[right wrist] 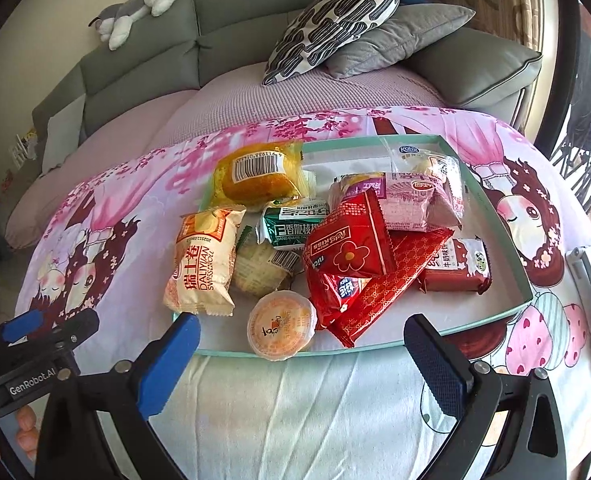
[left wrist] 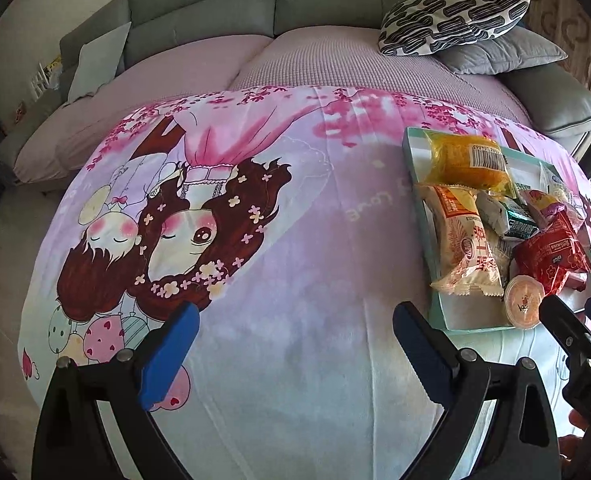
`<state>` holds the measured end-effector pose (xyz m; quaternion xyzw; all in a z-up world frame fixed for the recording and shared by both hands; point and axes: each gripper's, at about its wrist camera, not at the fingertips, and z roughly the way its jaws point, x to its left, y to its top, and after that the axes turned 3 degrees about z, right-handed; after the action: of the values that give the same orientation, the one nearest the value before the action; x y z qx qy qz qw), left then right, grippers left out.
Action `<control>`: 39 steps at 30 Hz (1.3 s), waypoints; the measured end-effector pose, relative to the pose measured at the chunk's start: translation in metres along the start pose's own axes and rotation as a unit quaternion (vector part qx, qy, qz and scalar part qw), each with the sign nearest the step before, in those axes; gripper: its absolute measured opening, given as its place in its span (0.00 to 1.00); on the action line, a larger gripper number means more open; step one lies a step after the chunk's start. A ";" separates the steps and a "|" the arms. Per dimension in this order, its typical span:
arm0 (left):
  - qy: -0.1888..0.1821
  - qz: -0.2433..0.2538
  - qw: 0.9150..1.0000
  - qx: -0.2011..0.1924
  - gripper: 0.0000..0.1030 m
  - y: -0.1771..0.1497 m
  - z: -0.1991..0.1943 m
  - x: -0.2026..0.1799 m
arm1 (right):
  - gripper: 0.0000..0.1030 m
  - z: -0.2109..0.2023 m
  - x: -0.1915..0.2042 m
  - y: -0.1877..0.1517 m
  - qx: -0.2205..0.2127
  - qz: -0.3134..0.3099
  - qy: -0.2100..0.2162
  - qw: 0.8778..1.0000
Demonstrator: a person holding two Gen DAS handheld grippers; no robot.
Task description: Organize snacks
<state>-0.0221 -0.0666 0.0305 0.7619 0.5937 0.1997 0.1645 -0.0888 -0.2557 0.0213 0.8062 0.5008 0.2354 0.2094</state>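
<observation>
A shallow teal tray (right wrist: 491, 216) on a cartoon-print cloth (left wrist: 295, 240) holds a heap of wrapped snacks: a yellow cake (right wrist: 255, 178) at its 11 o'clock corner, a Swiss roll (right wrist: 205, 260) along the 9 o'clock edge, a green pack (right wrist: 291, 226) at centre, red packs (right wrist: 351, 248) piled toward 4 o'clock, and a jelly cup (right wrist: 280, 326) at the 6 o'clock rim. The right gripper (right wrist: 303, 360) hangs just short of that rim, jaws spread wide and empty, the cup between its fingertips' line of sight. The left gripper (left wrist: 295, 352), equally wide and empty, hovers over bare cloth at the tray's 8 o'clock. A grey sofa (left wrist: 255, 8) lies beyond.
</observation>
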 end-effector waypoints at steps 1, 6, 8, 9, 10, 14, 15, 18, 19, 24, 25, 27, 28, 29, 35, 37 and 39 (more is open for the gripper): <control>0.003 0.001 1.000 0.000 0.95 0.000 0.000 0.000 | 1.00 0.000 -0.001 0.000 0.000 0.001 0.000 1.000; 0.006 0.006 1.000 0.003 0.95 0.001 0.003 -0.002 | 1.00 0.000 -0.002 0.001 0.001 0.001 0.000 1.000; 0.011 0.008 1.000 0.007 0.95 0.001 0.005 -0.003 | 1.00 0.001 -0.002 0.000 0.003 0.000 -0.003 1.000; 0.013 0.009 1.000 0.008 0.95 0.001 0.005 -0.004 | 1.00 0.001 -0.002 0.000 0.004 0.000 -0.006 1.000; 0.013 0.010 1.000 0.008 0.95 0.001 0.005 -0.004 | 1.00 0.002 -0.002 0.000 0.006 -0.001 -0.009 1.000; 0.013 0.008 1.000 0.008 0.95 0.001 0.005 -0.004 | 1.00 0.003 -0.003 0.000 0.008 0.000 -0.013 1.000; 0.013 0.008 1.000 0.010 0.95 0.001 0.006 -0.004 | 1.00 0.003 -0.004 0.000 0.008 0.001 -0.013 1.000; 0.014 0.007 1.000 0.013 0.95 0.001 0.007 -0.003 | 1.00 0.003 -0.005 0.000 0.009 0.002 -0.015 1.000; 0.014 0.006 1.000 0.013 0.95 0.001 0.007 -0.003 | 1.00 0.003 -0.005 0.000 0.010 0.002 -0.015 1.000; 0.009 0.003 1.000 0.010 0.95 0.001 0.007 -0.003 | 1.00 0.005 -0.004 -0.001 0.013 -0.001 -0.016 1.000; 0.007 0.003 1.000 0.010 0.95 0.001 0.007 -0.003 | 1.00 0.005 -0.003 -0.001 0.013 -0.001 -0.016 1.000; 0.004 0.002 1.000 0.010 0.95 0.001 0.006 -0.003 | 1.00 0.005 -0.003 -0.001 0.013 -0.001 -0.016 1.000; 0.003 0.002 1.000 0.010 0.95 0.001 0.006 -0.004 | 1.00 0.005 -0.003 -0.001 0.013 -0.001 -0.017 1.000; 0.002 0.002 1.000 0.010 0.95 0.001 0.006 -0.004 | 1.00 0.005 -0.003 -0.001 0.013 -0.001 -0.017 1.000; 0.008 0.001 1.000 0.009 0.95 0.001 0.006 -0.004 | 1.00 0.006 -0.004 -0.001 0.015 0.000 -0.019 1.000; 0.014 0.003 1.000 0.008 0.95 0.001 0.006 -0.005 | 1.00 0.007 -0.004 -0.001 0.015 0.000 -0.019 1.000; 0.013 0.004 1.000 0.008 0.95 0.000 0.006 -0.005 | 1.00 0.007 -0.004 -0.001 0.016 0.000 -0.019 1.000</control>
<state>-0.0199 -0.0712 0.0255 0.7628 0.5945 0.2056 0.1498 -0.0875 -0.2595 0.0143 0.8135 0.5007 0.2122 0.2062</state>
